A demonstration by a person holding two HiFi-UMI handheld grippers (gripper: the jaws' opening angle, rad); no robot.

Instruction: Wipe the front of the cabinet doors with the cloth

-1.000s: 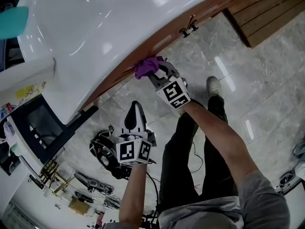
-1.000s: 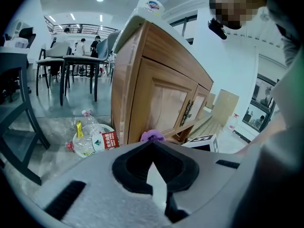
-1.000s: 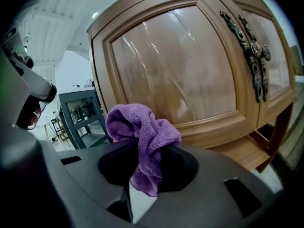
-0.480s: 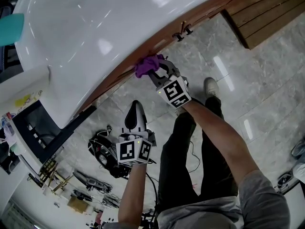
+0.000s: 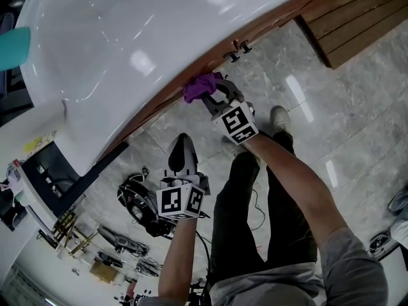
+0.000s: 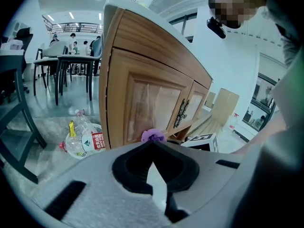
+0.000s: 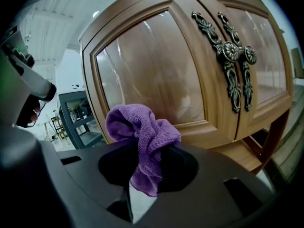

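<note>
The purple cloth (image 5: pixel 201 87) is bunched in my right gripper (image 5: pixel 213 94), which is shut on it. The cloth (image 7: pixel 142 132) is close against the lower frame of the left cabinet door (image 7: pixel 156 75), below its glass panel. The ornate dark handles (image 7: pixel 232 51) sit to the right, where the two doors meet. From the head view the door fronts show only as a brown strip (image 5: pixel 210 59) under the white counter. My left gripper (image 5: pixel 182 155) hangs lower and further from the cabinet, shut and empty. Its own view shows the cloth (image 6: pixel 153 136) against the door (image 6: pixel 142 108).
A white counter with a basin (image 5: pixel 127 43) overhangs the cabinet. A white basket of plastic bottles (image 6: pixel 83 139) sits on the floor by the cabinet's left side. Wooden slats (image 5: pixel 357 18) lie to the right, a dark shelf unit (image 7: pixel 78 118) to the left, cables (image 5: pixel 137 203) below.
My right gripper has slid the cloth along the door front towards the handles. The left gripper has stayed where it was.
</note>
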